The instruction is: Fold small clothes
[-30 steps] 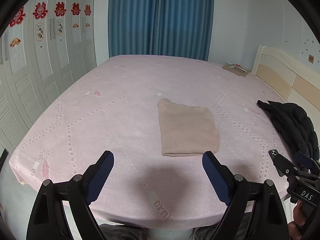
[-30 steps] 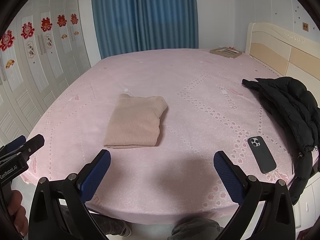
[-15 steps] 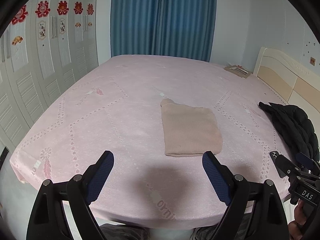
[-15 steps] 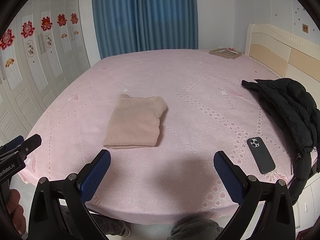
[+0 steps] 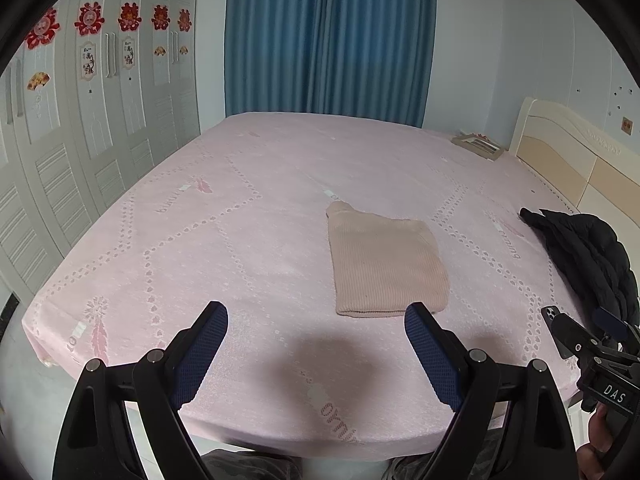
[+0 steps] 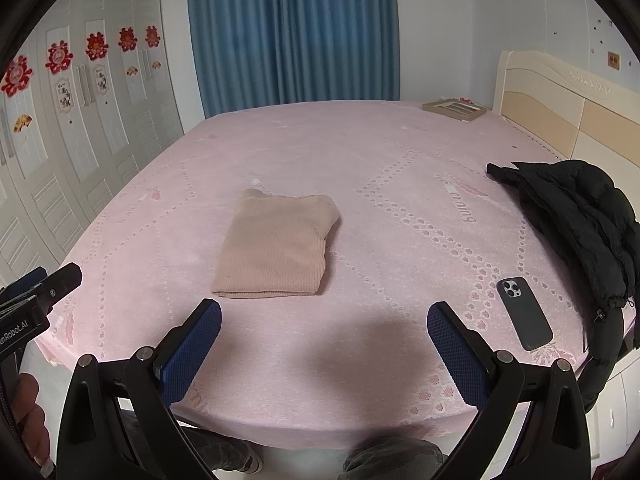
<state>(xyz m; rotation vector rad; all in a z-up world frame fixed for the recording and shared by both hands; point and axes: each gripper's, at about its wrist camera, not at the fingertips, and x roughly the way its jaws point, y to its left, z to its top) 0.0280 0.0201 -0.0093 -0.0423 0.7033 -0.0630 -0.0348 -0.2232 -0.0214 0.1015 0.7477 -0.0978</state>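
Note:
A beige ribbed knit garment [image 5: 384, 264] [image 6: 276, 246] lies folded into a neat rectangle on the pink bed [image 5: 224, 240] [image 6: 400, 184]. My left gripper [image 5: 316, 320] hovers open near the bed's front edge, short of the garment, nothing between its blue pads. My right gripper [image 6: 324, 320] is also open and empty, held off the bed in front of the garment's near edge. Each gripper shows at the edge of the other's view, held in a hand.
A black puffer jacket [image 6: 576, 216] [image 5: 584, 256] lies on the bed's right side, with a dark phone [image 6: 524, 314] in front of it. A flat book or frame [image 6: 454, 109] rests by the headboard [image 6: 568, 116]. White wardrobes stand left, blue curtains behind.
The left wrist view shifted slightly, the garment now sitting a little further right in it. Both grippers remain open and the garment lies unmoved.

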